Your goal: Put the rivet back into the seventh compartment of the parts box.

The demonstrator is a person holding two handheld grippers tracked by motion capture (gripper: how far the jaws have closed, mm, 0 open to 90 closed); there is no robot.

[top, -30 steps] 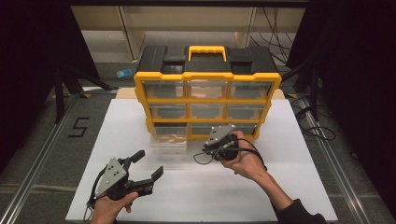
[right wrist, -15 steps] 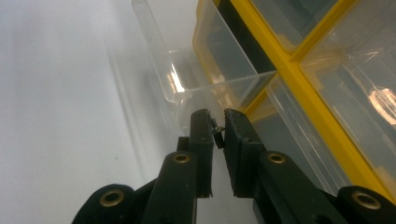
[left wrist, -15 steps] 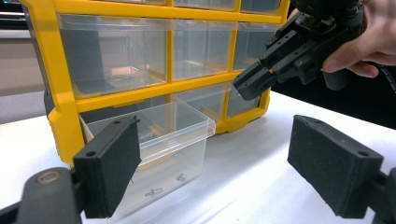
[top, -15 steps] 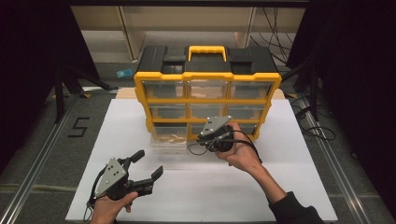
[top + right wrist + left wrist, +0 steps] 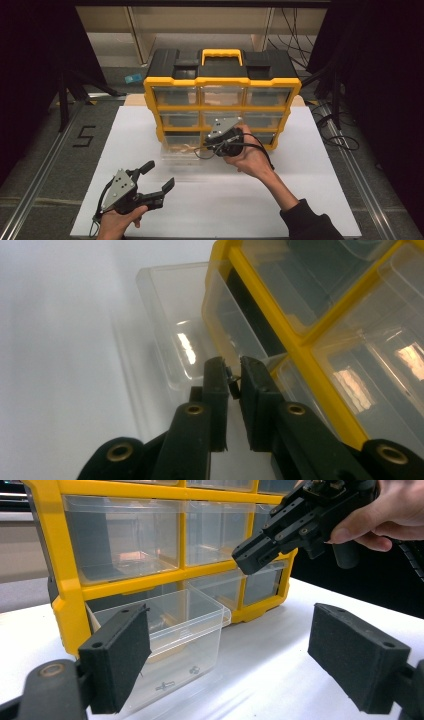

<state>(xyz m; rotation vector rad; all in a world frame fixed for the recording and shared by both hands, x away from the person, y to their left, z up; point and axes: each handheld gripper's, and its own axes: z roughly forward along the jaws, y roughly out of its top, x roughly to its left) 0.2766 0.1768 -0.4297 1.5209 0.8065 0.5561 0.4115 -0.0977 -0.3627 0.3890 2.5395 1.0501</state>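
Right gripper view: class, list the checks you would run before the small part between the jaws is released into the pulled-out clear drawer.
1. Small dark part pinched by the right gripper: ok.
2. Clear drawer pulled out of the yellow organizer: ok.
3. Jaw tips directly above the drawer's opening: cannot tell.
4. Left gripper open and apart from the drawer: ok.
5. Room in the drawer, only a few screws on its floor: ok.

A single black numeral "5" (image 5: 84,136) is seen marked on the grey floor to the left of the white table (image 5: 125,150); no other text, label or brand can be read.
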